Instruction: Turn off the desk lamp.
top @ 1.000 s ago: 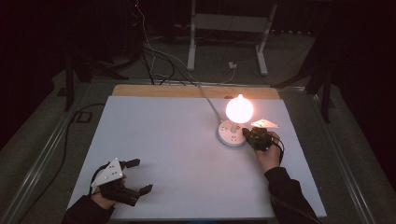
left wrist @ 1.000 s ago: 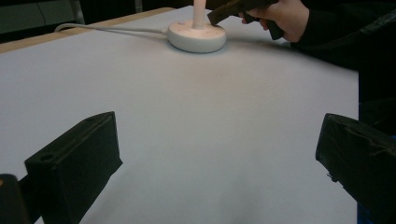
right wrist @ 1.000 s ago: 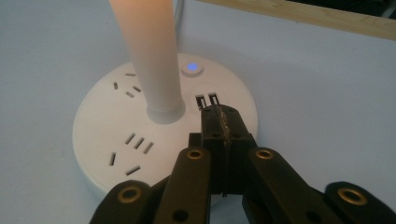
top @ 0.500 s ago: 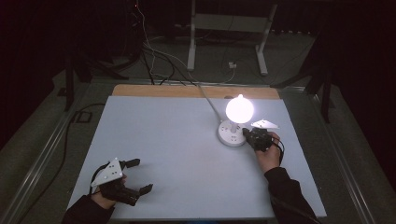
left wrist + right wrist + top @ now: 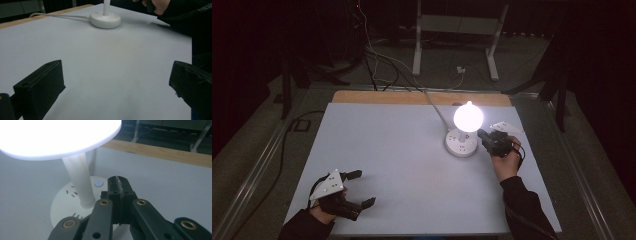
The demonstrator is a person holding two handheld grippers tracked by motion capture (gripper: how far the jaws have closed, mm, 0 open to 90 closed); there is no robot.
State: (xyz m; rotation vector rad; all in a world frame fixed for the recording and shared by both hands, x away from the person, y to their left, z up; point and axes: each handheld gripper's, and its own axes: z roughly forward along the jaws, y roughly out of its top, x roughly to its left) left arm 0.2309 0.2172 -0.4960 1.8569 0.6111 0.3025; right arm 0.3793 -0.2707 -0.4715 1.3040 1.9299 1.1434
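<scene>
A white desk lamp stands at the right of the table, its round head point(image 5: 468, 116) glowing over a round white base point(image 5: 460, 144). My right gripper point(image 5: 482, 135) is shut with nothing between its jaws, its tips just right of the base. In the right gripper view the shut tips point(image 5: 118, 181) hover beside a blue-lit button point(image 5: 99, 183) on the base point(image 5: 62, 205), close to the lamp's stem point(image 5: 78, 182). My left gripper point(image 5: 363, 188) rests open on the near left of the table. Its jaws point(image 5: 116, 71) stand wide apart, pointing toward the base point(image 5: 105, 20).
The lamp's white cable point(image 5: 435, 107) runs from the base to the table's far wooden edge point(image 5: 412, 97). A white metal stand point(image 5: 452, 45) and loose cables lie on the floor beyond. The white tabletop point(image 5: 402, 150) spreads between the two grippers.
The right gripper has lifted a little beside the lamp base, still shut. The lamp stays lit. The left gripper has not moved.
</scene>
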